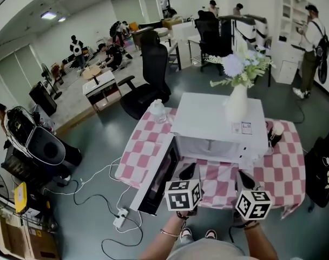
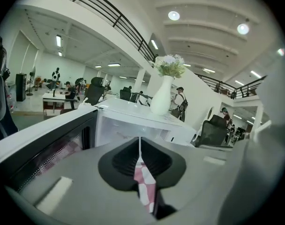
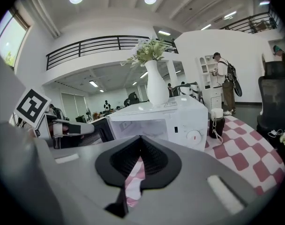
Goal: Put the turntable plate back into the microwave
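Microwave door (image 1: pixel 156 177) hangs open; plate may already sit inside, hard to tell. Left claw (image 1: pixel 189 171) and right claw (image 1: pixel 245 180) are pinched together, empty.

Head view peers steeply down on the microwave (image 1: pixel 218 124) from above; both gripper views sit low and close before it, facing its front, both catching the vase (image 2: pixel 161 95) on top.

microwave (image 1: pixel 202 118) | white, upright | door (image 1: pixel 158 179) wide open, swung left | loc: on pink-chkd table (image 1: pixel 286 164)
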Motion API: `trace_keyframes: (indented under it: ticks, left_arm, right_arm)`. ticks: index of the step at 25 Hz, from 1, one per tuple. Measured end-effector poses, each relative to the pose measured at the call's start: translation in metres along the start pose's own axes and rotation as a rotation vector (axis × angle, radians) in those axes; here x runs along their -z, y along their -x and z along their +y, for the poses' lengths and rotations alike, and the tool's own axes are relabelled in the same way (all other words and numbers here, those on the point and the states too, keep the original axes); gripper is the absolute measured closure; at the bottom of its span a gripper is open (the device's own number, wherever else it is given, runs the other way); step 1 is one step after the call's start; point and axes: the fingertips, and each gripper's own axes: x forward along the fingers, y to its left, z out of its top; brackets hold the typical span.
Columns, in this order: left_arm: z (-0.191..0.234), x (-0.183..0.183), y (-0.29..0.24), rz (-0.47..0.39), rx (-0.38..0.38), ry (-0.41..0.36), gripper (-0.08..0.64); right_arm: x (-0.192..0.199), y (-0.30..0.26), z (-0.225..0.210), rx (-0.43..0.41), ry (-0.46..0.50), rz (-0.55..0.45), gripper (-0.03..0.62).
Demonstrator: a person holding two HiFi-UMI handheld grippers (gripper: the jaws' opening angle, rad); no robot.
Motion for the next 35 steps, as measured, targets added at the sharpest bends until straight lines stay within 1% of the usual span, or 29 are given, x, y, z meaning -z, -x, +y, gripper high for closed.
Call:
trace_keyframes:
  ticks: [2, 7, 10, 14, 16, 20, 24, 35]
  left_arm:
    - [0.001, -0.001, 0.006, -0.018, -0.009, -0.015, 0.561]
    - [0.005, -0.004, 0.02, -0.062, -0.01, -0.033, 0.563]
    - [0.008, -0.002, 0.024, -0.062, -0.019, -0.045, 0.563]
    - [0.012, 0.001, 0.025, -0.06, -0.027, -0.039, 0.563]
    - [0.013, 0.002, 0.025, -0.057, -0.03, -0.037, 0.563]
    - [0.013, 0.0, 0.025, -0.059, -0.036, -0.04, 0.563]
    - [0.012, 0.001, 0.025, -0.059, -0.038, -0.039, 0.563]
    - [0.009, 0.004, 0.019, -0.05, -0.013, -0.02, 0.563]
  right_arm:
    - [-0.003, 0.005, -0.002, 0.011, 0.005, -0.014, 0.583]
    - [-0.013, 0.018, -0.014, 0.05, -0.002, -0.051, 0.583]
    - [-0.015, 0.025, -0.021, 0.072, -0.01, -0.064, 0.583]
    - [-0.015, 0.026, -0.024, 0.079, -0.019, -0.072, 0.583]
    - [-0.014, 0.025, -0.023, 0.079, -0.01, -0.068, 0.583]
    - [-0.017, 0.027, -0.02, 0.1, 0.042, -0.067, 0.583]
    - [-0.018, 0.028, -0.021, 0.095, 0.031, -0.064, 0.583]
    - [-0.025, 0.029, -0.022, 0.099, 0.034, -0.079, 0.583]
